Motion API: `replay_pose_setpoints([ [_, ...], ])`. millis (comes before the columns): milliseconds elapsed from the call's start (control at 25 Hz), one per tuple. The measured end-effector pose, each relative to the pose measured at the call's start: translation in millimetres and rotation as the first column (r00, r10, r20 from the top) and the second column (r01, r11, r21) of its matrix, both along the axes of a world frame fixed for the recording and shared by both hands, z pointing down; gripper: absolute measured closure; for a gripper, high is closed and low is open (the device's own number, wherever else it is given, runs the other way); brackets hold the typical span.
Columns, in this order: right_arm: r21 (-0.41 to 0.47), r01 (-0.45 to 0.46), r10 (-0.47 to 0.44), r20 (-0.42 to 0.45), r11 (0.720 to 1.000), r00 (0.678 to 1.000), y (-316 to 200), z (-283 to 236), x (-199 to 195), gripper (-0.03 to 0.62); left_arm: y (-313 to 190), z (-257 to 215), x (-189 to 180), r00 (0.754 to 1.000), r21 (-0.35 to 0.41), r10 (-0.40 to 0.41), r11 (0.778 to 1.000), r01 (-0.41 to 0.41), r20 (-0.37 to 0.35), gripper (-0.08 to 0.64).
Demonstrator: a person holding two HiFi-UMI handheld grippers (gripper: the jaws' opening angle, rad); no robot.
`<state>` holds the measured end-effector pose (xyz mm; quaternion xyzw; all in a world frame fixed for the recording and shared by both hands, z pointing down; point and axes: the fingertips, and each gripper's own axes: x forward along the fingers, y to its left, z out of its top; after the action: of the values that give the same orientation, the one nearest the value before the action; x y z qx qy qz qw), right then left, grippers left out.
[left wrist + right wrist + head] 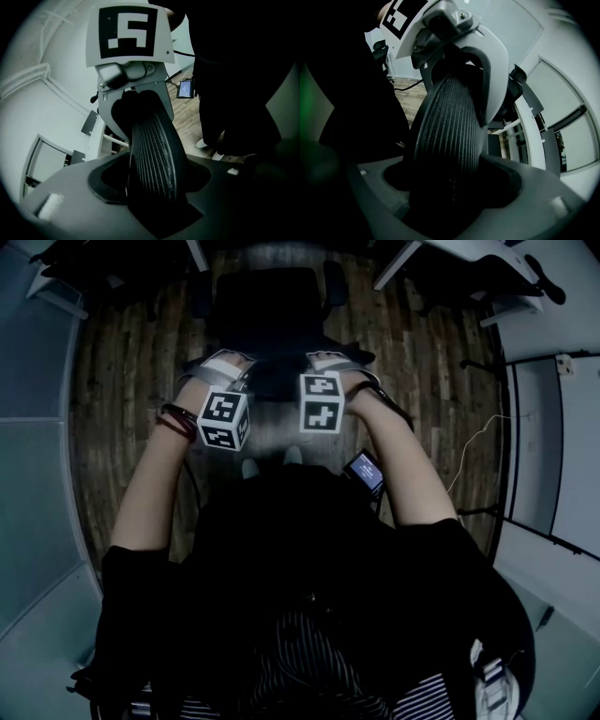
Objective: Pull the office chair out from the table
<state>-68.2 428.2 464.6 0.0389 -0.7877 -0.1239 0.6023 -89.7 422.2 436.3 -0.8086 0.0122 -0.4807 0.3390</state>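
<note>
The black office chair (267, 310) stands in front of me on the wood floor, seat and armrests showing in the head view. Both grippers hold the top edge of its backrest from above. My left gripper (223, 365) is shut on the ribbed black backrest edge (152, 150), which fills the gap between its grey jaws (150, 197). My right gripper (328, 363) is shut on the same edge (447, 136), a hand's width to the right, its jaws (450, 187) tight on both sides. Each gripper view shows the other gripper's marker cube (127, 33) further along the edge.
White desk frames (398, 263) stand at the far right and far left (56, 287). The person's shoes (272, 460) are just behind the chair. A small lit device (365, 471) hangs at the right hip. A thin cable (478, 442) runs over the floor at right; pale walls close both sides.
</note>
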Motion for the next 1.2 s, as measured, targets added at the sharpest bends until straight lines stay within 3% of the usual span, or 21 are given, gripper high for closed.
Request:
replay_pose_setpoints([
  [360, 0.081, -0.06, 0.057, 0.037, 0.995, 0.998, 24.2, -21.2, -25.0, 0.204, 16.9, -14.5, -31.0, 0.989, 0.052, -0.095, 0.993, 0.102, -0.116, 0.248],
  [480, 0.066, -0.127, 0.115, 0.167, 0.99, 0.979, 42.7, -60.9, -32.0, 0.204, 39.5, -27.3, -38.8, 0.97, -0.005, -0.123, 0.992, 0.124, -0.21, 0.222],
  [560, 0.024, -0.173, 0.155, 0.327, 0.985, 0.932, 49.1, -100.8, -35.0, 0.204, 55.6, -52.1, -40.3, 0.931, -0.118, -0.143, 0.987, 0.109, -0.336, 0.221],
  [640, -0.015, -0.206, 0.187, 0.486, 0.979, 0.854, 50.7, -143.0, -29.9, 0.206, 63.4, -89.9, -41.2, 0.849, -0.241, -0.205, 0.966, 0.095, -0.487, 0.256],
  [680, -0.036, -0.229, 0.21, 0.559, 0.973, 0.802, 50.0, -162.6, -25.3, 0.211, 62.8, -110.2, -42.6, 0.793, -0.289, -0.253, 0.952, 0.101, -0.555, 0.322],
  [720, -0.063, -0.261, 0.242, 0.625, 0.963, 0.742, 48.1, -180.2, -20.7, 0.283, 58.9, -130.5, -44.7, 0.723, -0.331, -0.309, 0.936, 0.117, -0.618, 0.419],
  [760, -0.085, -0.302, 0.277, 0.68, 0.949, 0.679, 43.8, -194.3, -16.5, 0.377, 52.2, -150.2, -47.5, 0.636, -0.375, -0.372, 0.917, 0.139, -0.676, 0.512],
  [800, -0.093, -0.353, 0.308, 0.719, 0.931, 0.623, 36.4, -204.0, -12.0, 0.439, 43.2, -167.8, -51.4, 0.536, -0.424, -0.441, 0.891, 0.163, -0.72, 0.554],
  [880, -0.068, -0.457, 0.336, 0.774, 0.887, 0.537, 19.6, -212.1, -3.6, 0.584, 26.4, -192.6, -58.8, 0.338, -0.529, -0.564, 0.825, 0.199, -0.753, 0.554],
  [920, -0.06, -0.491, 0.34, 0.794, 0.869, 0.504, 15.9, -212.6, -1.2, 0.589, 22.3, -199.9, -59.2, 0.268, -0.566, -0.602, 0.799, 0.205, -0.752, 0.554],
  [960, -0.061, -0.51, 0.343, 0.807, 0.858, 0.481, 15.9, -211.3, 0.1, 0.591, 21.4, -204.0, -57.1, 0.231, -0.584, -0.619, 0.785, 0.208, -0.75, 0.554],
  [1000, -0.066, -0.52, 0.348, 0.813, 0.852, 0.467, 17.7, -208.5, 0.9, 0.591, 22.8, -205.3, -53.8, 0.222, -0.588, -0.623, 0.781, 0.209, -0.75, 0.554],
  [1200, -0.085, -0.536, 0.372, 0.809, 0.84, 0.456, 24.1, -192.7, -0.8, 0.591, 31.2, -194.4, -53.8, 0.259, -0.588, -0.627, 0.779, 0.218, -0.735, 0.554],
])
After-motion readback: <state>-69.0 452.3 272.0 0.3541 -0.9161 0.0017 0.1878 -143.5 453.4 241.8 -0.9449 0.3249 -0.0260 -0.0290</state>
